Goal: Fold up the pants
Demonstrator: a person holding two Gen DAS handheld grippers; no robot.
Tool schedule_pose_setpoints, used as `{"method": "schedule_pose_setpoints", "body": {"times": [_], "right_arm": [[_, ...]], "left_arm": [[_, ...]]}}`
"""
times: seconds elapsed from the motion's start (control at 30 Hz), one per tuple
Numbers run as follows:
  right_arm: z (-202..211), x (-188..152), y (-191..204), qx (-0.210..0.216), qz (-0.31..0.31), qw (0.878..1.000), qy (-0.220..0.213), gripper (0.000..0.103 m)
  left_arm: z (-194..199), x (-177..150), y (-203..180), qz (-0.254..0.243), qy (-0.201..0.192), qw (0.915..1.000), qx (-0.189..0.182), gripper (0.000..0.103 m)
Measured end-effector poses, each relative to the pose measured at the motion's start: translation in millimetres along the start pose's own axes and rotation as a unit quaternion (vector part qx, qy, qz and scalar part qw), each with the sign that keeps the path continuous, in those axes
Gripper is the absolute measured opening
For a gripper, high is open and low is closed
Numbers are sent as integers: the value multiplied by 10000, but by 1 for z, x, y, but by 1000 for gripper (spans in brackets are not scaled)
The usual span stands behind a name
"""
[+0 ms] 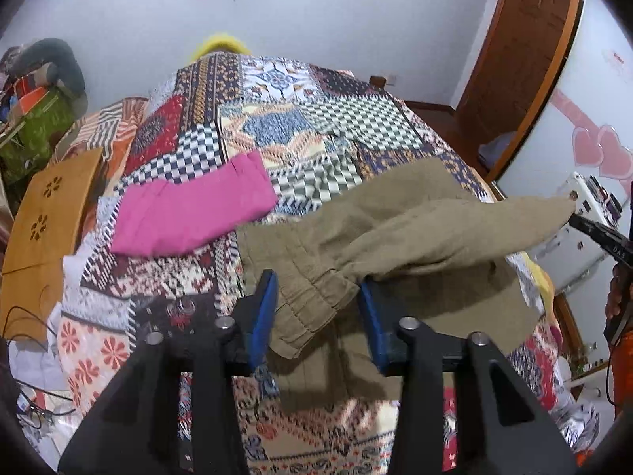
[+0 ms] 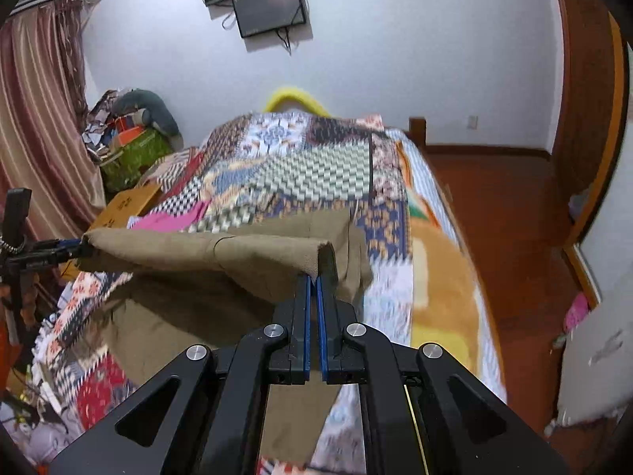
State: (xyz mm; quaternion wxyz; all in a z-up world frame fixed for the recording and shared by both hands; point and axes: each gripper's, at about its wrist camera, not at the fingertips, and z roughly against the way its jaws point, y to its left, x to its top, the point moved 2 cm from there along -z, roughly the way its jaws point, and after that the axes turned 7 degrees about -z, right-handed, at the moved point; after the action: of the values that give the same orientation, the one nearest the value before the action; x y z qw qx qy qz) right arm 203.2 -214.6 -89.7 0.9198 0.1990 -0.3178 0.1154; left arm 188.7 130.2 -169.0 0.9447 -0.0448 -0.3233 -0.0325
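The khaki pants point(image 1: 395, 229) hang stretched between both grippers, lifted above the patchwork bedspread point(image 1: 277, 126) with their lower part still lying on it. In the left wrist view my left gripper point(image 1: 316, 283) has the bunched, stitched waistband between its blue pads and carries it. My right gripper point(image 1: 575, 217) pinches the far pointed end of the cloth at the right. In the right wrist view my right gripper point(image 2: 314, 275) is shut on a folded edge of the pants point(image 2: 221, 253). There the left gripper point(image 2: 81, 249) holds the opposite corner at the far left.
A folded pink garment point(image 1: 190, 213) lies on the bed left of the pants. A brown board with flower cut-outs point(image 1: 51, 217) leans at the bed's left side, beside a clutter pile point(image 2: 130, 146). Wooden floor point(image 2: 494, 206) and a door point(image 1: 514, 59) are on the right.
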Motion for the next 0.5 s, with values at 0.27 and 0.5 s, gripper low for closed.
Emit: {"method": "schedule_pose_setpoints", "body": {"times": [0.27,0.5], "right_arm": [[-9,-55,-6,-15,-227,9986,479,3],[-2,-82,-20,-213,-443,9973,544,3]], "left_arm": [[-9,-37,-10,-78,309,9995,-67,40],[-6,-51,-9,89,351,9992,-145,40]]}}
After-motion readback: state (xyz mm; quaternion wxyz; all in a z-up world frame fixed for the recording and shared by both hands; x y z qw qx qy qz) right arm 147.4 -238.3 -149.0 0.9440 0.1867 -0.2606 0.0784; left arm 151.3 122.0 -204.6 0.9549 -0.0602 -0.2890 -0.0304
